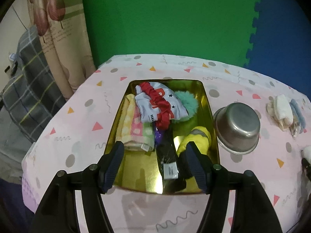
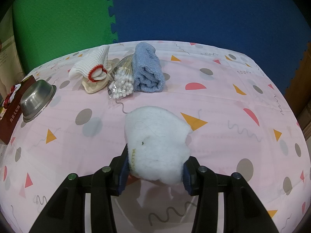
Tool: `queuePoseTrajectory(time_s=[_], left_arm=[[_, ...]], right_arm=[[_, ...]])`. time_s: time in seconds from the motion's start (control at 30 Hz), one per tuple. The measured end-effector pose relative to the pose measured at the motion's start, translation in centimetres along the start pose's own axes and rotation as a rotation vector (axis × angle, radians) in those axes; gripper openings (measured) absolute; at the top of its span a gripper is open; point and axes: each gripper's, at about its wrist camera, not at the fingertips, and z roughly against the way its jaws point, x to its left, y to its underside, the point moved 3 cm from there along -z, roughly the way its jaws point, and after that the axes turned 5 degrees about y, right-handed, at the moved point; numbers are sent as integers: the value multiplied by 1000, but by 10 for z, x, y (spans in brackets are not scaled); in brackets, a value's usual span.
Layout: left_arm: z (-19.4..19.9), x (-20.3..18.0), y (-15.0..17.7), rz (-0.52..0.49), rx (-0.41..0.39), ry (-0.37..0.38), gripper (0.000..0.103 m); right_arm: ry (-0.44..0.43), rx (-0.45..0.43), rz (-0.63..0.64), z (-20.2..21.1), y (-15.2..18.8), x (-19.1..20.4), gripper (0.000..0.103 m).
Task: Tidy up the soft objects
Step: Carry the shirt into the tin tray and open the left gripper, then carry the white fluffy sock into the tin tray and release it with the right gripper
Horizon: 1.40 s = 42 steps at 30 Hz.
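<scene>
The box [image 2: 8, 120] at nine o'clock is cut by the frame edge; its gold print is too small to read.

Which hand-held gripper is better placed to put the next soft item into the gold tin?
Right, probably. The right hand-held gripper is already shut on the white fluffy pad, ready to carry over. The left hand-held gripper stands open and empty above the tin, with nothing to deliver.
</scene>
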Motion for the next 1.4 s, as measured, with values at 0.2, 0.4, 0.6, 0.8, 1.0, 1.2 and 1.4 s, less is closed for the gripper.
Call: queuePoseTrajectory(time_s=[0.2,0.4,0.6,0.8,1.0,1.2,1.4], left_arm=[[12,2,15,-4,-29,-17,68],[14,10,20,38,-25,14,69],[12,17,22,64,-15,17,70],[10,23,23,80,-6,20,72],[7,29,23,106,-4,28,73],[0,33,24,118,13,20,73],[-2,34,26,105,13,-12,73]], right_arm=[[5,1,7,-1,0,0,46],[8,2,13,-1,0,-1,46],[17,2,19,-1,-1,0,46],[24,1,25,-1,-1,0,46],[28,1,30,-1,-1,1,45],[40,-1,39,0,0,3,44],[58,-7,45,1,0,6,43]])
